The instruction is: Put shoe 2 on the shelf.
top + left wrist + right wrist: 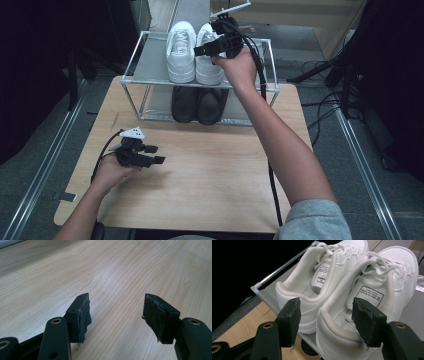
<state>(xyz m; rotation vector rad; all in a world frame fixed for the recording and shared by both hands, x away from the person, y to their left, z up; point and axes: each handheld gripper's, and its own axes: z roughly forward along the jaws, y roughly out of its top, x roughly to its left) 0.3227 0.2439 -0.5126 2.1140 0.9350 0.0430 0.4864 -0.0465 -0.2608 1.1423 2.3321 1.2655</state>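
A pair of white sneakers stands on the top shelf of a metal shoe rack (131,62), heels toward me. My right gripper (212,47) hovers over the right white sneaker (209,67). In the right gripper view the right gripper (328,315) is open, its jaws astride the heel collar of the right white sneaker (397,270), the pads not pressing. The left white sneaker (312,277) stands beside it. My left gripper (156,154) rests low over the wooden table (210,180), open and empty; in the left gripper view only the wooden table (112,270) lies between the left gripper (117,315) jaws.
A pair of black shoes (197,104) sits on the rack's lower shelf. The rack stands at the table's far edge. The right gripper's cable (272,180) trails down the table's right side. Metal floor rails (360,160) run along both sides.
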